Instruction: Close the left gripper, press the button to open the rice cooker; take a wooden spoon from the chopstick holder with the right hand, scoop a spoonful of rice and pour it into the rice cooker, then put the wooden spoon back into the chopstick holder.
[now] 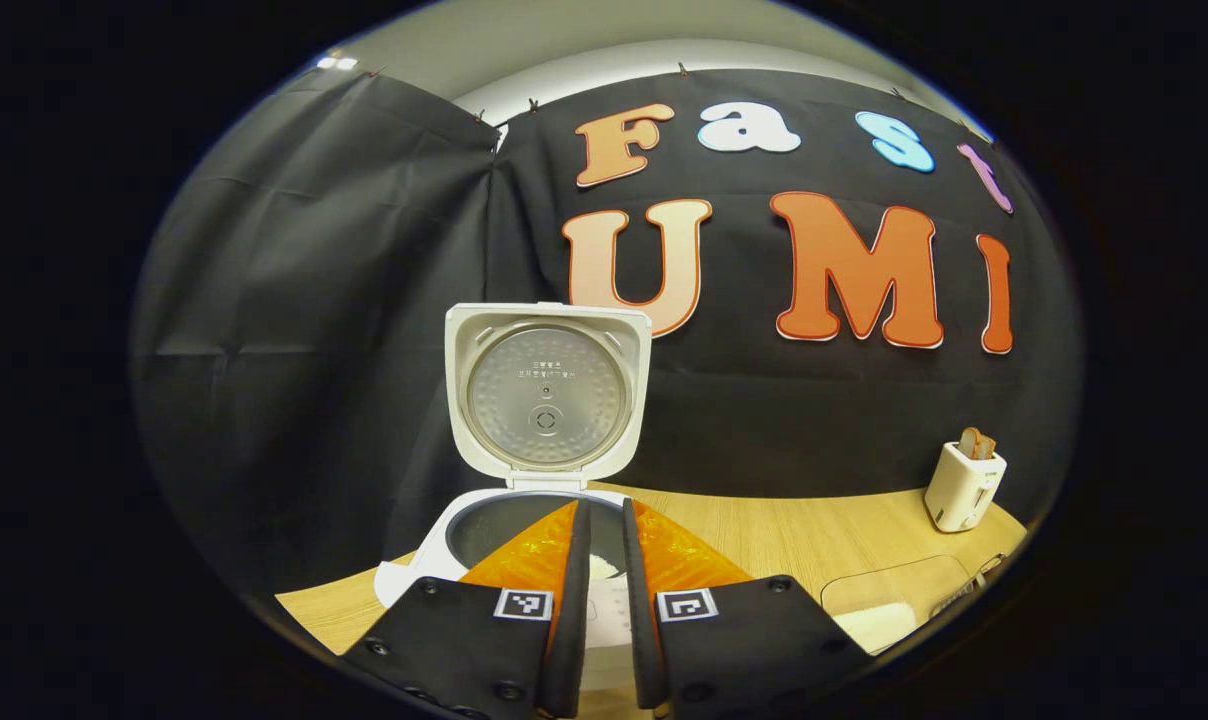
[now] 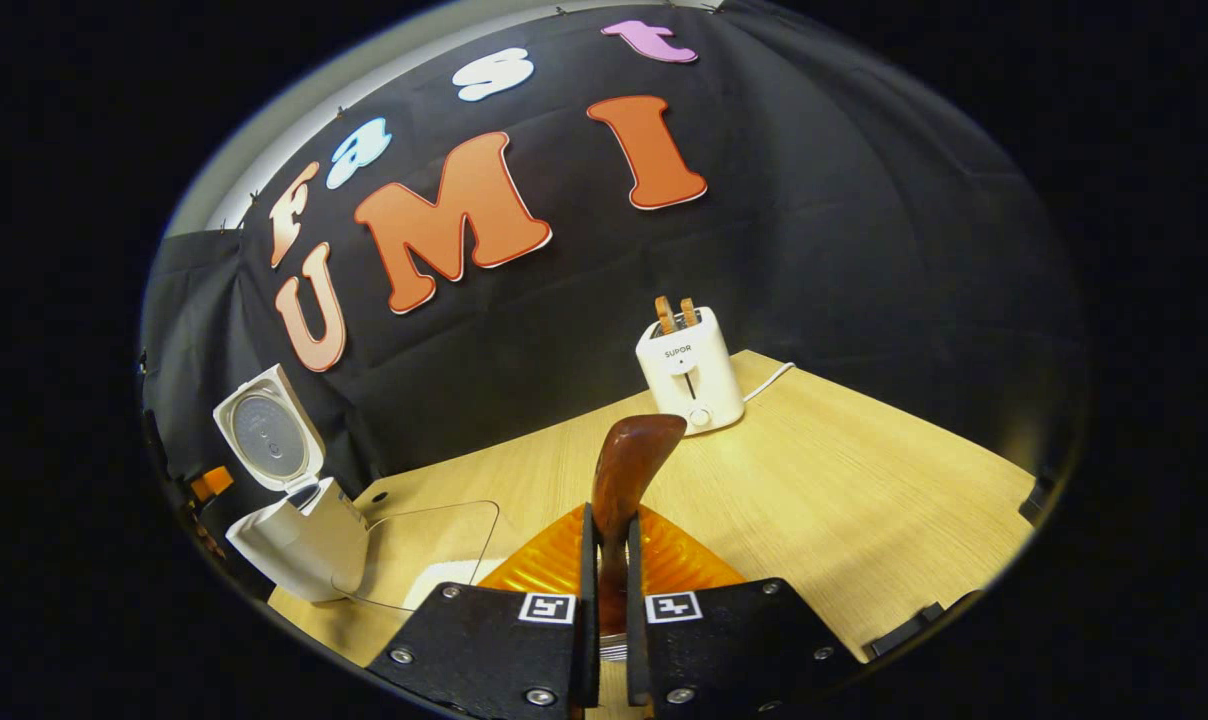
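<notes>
The white rice cooker (image 1: 434, 555) stands open, its lid (image 1: 546, 395) upright and the dark inner pot (image 1: 504, 525) showing. My left gripper (image 1: 605, 512) hovers just in front of and above the pot, shut with only a thin slit between its fingers and nothing held. A little white rice (image 1: 602, 568) shows through that slit. My right gripper (image 2: 609, 512) is shut on the handle of a dark wooden spoon (image 2: 632, 455), whose bowl sticks up past the fingertips over the table. The cooker (image 2: 299, 545) sits far to that gripper's left.
A white toaster (image 2: 689, 372) holding bread stands at the back of the wooden table (image 2: 844, 500), also the toaster (image 1: 964, 487) at the right. A clear shallow container (image 2: 429, 545) holding white rice lies beside the cooker. A sliver of ridged metal (image 2: 614, 652) shows under the right fingers.
</notes>
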Available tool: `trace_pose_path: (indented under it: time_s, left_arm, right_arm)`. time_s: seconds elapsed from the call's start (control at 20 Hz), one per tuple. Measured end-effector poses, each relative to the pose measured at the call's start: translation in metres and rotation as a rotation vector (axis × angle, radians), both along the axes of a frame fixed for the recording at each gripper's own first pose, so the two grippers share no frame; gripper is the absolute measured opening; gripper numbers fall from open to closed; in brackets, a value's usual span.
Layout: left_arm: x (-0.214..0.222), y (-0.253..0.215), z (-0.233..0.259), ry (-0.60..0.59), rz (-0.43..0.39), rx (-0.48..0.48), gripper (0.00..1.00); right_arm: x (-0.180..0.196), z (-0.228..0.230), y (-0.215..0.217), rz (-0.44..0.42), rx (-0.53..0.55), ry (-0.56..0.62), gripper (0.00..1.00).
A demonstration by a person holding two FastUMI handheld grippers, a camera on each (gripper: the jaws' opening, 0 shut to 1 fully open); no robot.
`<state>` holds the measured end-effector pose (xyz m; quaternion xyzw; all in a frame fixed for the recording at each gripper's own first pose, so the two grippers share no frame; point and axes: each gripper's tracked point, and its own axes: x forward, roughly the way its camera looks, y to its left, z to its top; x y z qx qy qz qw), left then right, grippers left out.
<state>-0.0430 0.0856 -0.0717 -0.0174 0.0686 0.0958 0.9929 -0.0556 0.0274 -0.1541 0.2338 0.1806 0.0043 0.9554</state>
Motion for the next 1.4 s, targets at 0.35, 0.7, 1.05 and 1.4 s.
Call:
trace_pose_path:
  time_s: [0.35, 0.7, 1.05, 1.4]
  left_arm:
    - [0.000, 0.003, 0.003, -0.009, 0.008, 0.003, 0.24]
    - [0.001, 0.003, -0.005, 0.007, 0.001, 0.005, 0.24]
    - [-0.004, 0.012, 0.000, -0.008, 0.010, 0.043, 0.36]
    - [-0.009, 0.010, 0.007, -0.028, -0.002, 0.079, 0.79]
  right_arm:
    - [0.001, -0.003, -0.004, -0.024, 0.017, 0.011, 0.06]
    - [0.004, 0.029, -0.005, -0.053, -0.013, -0.103, 0.06]
    - [0.008, 0.085, -0.013, -0.082, -0.042, -0.253, 0.06]
    - [0.017, 0.134, 0.001, -0.074, -0.043, -0.394, 0.06]
